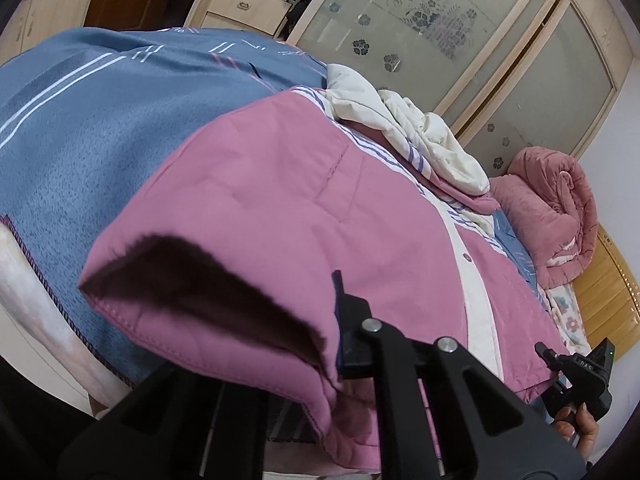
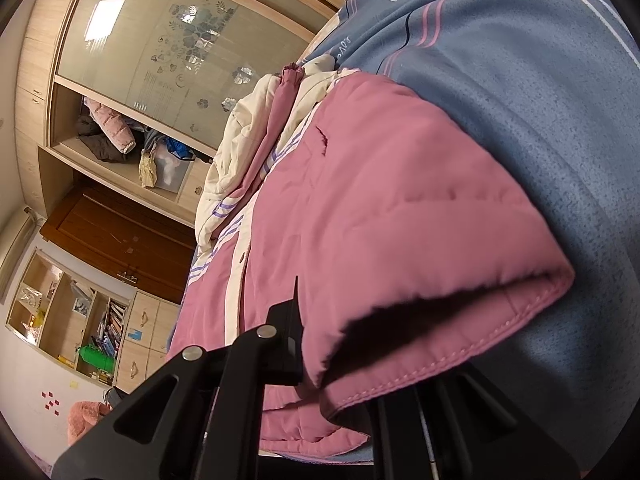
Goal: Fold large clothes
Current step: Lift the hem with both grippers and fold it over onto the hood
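A large pink quilted jacket (image 1: 280, 184) with a white button strip, purple stripes and a cream hood lies spread on the bed. In the left wrist view, my left gripper (image 1: 336, 344) is shut on the near hem corner, whose dark opening gapes beside the visible black finger (image 1: 348, 320); the other finger is hidden under the cloth. The right gripper (image 1: 560, 364), held in a hand, sits at the hem's far corner. In the right wrist view the same jacket (image 2: 380, 200) fills the middle, and my right gripper (image 2: 316, 360) is shut on its hem; only one finger (image 2: 290, 340) shows.
A blue striped sheet (image 1: 80, 140) covers the bed (image 2: 540, 80). A rolled pink blanket (image 1: 556, 216) lies at the bed's far end. A wardrobe with frosted sliding doors (image 1: 440, 40) stands behind. Open shelves (image 2: 72, 320) and a brown door (image 2: 120, 240) line the wall.
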A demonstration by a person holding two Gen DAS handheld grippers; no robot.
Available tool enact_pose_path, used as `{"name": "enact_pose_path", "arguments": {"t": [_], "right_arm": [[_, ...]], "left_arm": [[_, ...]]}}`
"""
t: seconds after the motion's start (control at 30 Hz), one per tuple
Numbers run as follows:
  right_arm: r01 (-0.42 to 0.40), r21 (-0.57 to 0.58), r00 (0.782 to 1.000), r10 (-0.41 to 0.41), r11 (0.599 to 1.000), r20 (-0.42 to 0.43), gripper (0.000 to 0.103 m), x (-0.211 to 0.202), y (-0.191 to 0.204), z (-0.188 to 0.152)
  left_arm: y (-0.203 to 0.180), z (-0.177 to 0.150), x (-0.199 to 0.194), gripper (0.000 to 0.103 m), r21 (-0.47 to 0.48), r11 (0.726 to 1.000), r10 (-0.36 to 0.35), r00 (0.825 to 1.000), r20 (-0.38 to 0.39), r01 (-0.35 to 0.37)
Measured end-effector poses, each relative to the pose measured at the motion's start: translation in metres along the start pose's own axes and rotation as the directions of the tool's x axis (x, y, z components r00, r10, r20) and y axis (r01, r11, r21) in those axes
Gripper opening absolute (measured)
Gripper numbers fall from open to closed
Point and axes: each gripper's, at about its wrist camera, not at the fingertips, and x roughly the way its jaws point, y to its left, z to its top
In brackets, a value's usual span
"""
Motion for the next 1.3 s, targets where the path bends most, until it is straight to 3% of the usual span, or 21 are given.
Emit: {"name": "enact_pose_path", "arguments": {"t": [0.2,0.33,0.5,0.63,0.77,0.83,0.93,1.03,1.13,1.23,1.3], "right_arm": [[-0.079,0.029,0.997,0.079,0.996,0.012,0.009,-0.002,0.0,0.005],[-0.225,0.112,0.974,0.224,0.968,0.019,0.008,-0.003,0.005,0.019],[-0.366,0.121,0.931,0.362,0.923,0.054,0.008,-0.001,0.044,0.067],[-0.43,0.075,0.901,0.422,0.9,0.096,0.008,0.01,0.097,0.136],[-0.425,0.059,0.901,0.416,0.903,0.121,0.008,0.056,0.139,0.213],[-0.407,0.09,0.91,0.395,0.909,0.125,0.008,0.094,0.148,0.251],[-0.365,0.12,0.928,0.351,0.923,0.121,0.008,0.16,0.153,0.303],[-0.313,0.168,0.948,0.295,0.935,0.122,0.009,0.22,0.137,0.333],[-0.274,0.232,0.96,0.251,0.934,0.122,0.015,0.274,0.105,0.351],[-0.256,0.264,0.966,0.234,0.93,0.114,0.034,0.306,0.075,0.354],[-0.278,0.268,0.959,0.253,0.922,0.126,0.066,0.314,0.067,0.357]], "left_arm": [[0.007,0.01,-0.008,0.008,-0.049,0.992,-0.113,0.993,-0.012,0.113],[-0.002,0.035,-0.022,0.008,-0.059,0.977,-0.206,0.978,0.024,0.207],[-0.031,0.1,-0.027,0.008,-0.092,0.943,-0.317,0.947,0.059,0.321],[-0.059,0.172,-0.012,0.008,-0.113,0.922,-0.362,0.929,0.083,0.37],[-0.08,0.248,0.035,0.011,-0.112,0.916,-0.374,0.922,0.099,0.384],[-0.087,0.292,0.084,0.012,-0.128,0.911,-0.386,0.92,0.066,0.391],[-0.079,0.336,0.156,0.014,-0.171,0.92,-0.352,0.935,0.036,0.353],[-0.066,0.36,0.227,0.016,-0.168,0.942,-0.293,0.956,0.006,0.29],[-0.049,0.367,0.289,0.029,-0.179,0.959,-0.237,0.969,-0.067,0.222],[-0.028,0.363,0.332,0.052,-0.22,0.939,-0.288,0.954,-0.086,0.264],[-0.02,0.363,0.338,0.087,-0.22,0.917,-0.347,0.937,-0.036,0.332]]}}
